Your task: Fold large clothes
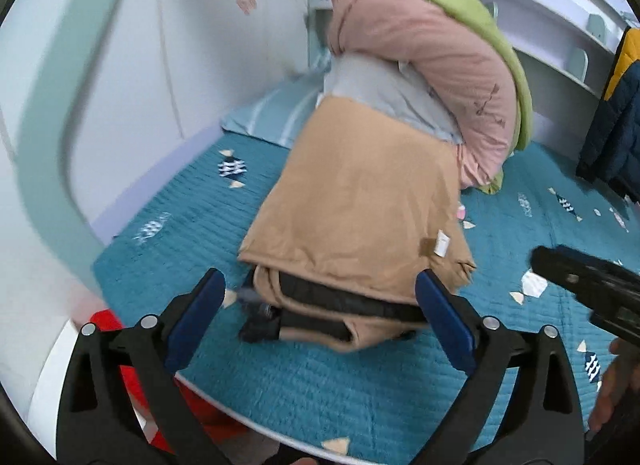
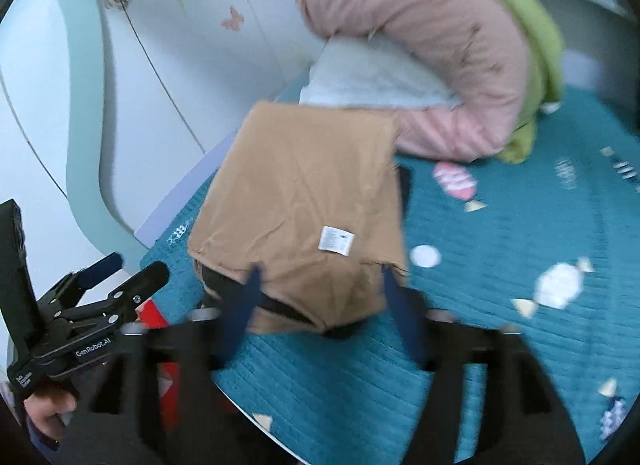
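Note:
A tan garment (image 1: 356,201) with black trim lies folded into a rough rectangle on the teal bedspread (image 1: 192,201); a white label shows near its front right corner. It also shows in the right wrist view (image 2: 304,201). My left gripper (image 1: 320,301) is open and empty, its blue-padded jaws wide apart just in front of the garment's near edge. My right gripper (image 2: 320,285) is open and empty, its jaws either side of the garment's near edge; the view is blurred. The right gripper's body shows in the left wrist view (image 1: 588,285), and the left gripper in the right wrist view (image 2: 120,269).
A pink pillow (image 1: 424,61) with green bedding (image 1: 472,13) and a pale grey pillow (image 1: 384,89) lie behind the garment. White wall (image 1: 200,45) at left. A dark jacket (image 1: 616,121) hangs at right. A red object (image 1: 116,329) sits below the bed's front edge.

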Demonstrator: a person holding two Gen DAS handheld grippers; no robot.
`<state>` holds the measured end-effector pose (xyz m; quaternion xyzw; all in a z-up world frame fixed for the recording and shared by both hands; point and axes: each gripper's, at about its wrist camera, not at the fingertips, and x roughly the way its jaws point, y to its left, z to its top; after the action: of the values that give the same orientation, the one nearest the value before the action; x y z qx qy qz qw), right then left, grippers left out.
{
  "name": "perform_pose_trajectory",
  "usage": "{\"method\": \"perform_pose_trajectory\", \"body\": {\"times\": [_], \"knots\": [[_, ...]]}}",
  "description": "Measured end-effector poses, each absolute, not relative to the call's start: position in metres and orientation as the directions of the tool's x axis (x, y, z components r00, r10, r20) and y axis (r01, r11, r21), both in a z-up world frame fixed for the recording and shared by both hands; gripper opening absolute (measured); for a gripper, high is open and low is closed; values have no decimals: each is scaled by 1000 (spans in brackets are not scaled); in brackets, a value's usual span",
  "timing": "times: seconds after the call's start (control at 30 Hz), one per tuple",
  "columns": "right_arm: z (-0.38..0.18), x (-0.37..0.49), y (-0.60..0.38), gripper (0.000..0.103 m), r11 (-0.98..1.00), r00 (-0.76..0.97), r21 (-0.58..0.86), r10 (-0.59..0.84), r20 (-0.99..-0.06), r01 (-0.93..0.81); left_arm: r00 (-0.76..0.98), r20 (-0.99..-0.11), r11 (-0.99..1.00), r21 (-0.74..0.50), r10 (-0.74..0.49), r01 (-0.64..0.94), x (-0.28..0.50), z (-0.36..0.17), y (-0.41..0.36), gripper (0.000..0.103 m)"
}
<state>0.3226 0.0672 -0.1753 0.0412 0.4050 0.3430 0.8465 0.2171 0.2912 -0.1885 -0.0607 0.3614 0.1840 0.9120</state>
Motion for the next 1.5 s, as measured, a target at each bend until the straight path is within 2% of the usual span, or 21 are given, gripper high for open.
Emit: {"method": "perform_pose_trajectory", "body": {"times": [0.03, 0.1, 0.27, 0.37, 0.7, 0.87, 1.07, 1.5], "knots": [[-164, 307, 57, 73, 774, 463, 316, 596, -656, -548, 674, -676, 922, 21, 299, -388, 208, -184, 285, 97], [-151, 286, 39, 86, 798, 500, 273, 563, -658, -538, 683, -667, 912, -11, 299, -410, 184, -172, 270, 97], [-126, 228, -2, 95, 827, 571, 226, 527, -629, -515, 719, -637, 904, -79, 278, -419, 133, -146, 232, 98], [-111, 190, -22, 95, 841, 622, 183, 506, -598, -508, 727, -616, 907, -46, 305, -419, 110, -128, 201, 98], [-67, 121, -70, 95, 881, 760, 122, 458, -462, -457, 810, -517, 944, -14, 275, -330, 49, -78, 131, 98], [-52, 103, -89, 95, 882, 770, 145, 464, -437, -449, 841, -461, 946, -9, 283, -323, 25, -58, 115, 98], [-32, 79, -104, 95, 897, 819, 109, 437, -372, -429, 881, -362, 949, 33, 304, -314, 2, -37, 94, 98], [-6, 53, -129, 95, 915, 871, 80, 402, -281, -396, 925, -256, 959, 43, 283, -281, -20, -9, 68, 98]]}}
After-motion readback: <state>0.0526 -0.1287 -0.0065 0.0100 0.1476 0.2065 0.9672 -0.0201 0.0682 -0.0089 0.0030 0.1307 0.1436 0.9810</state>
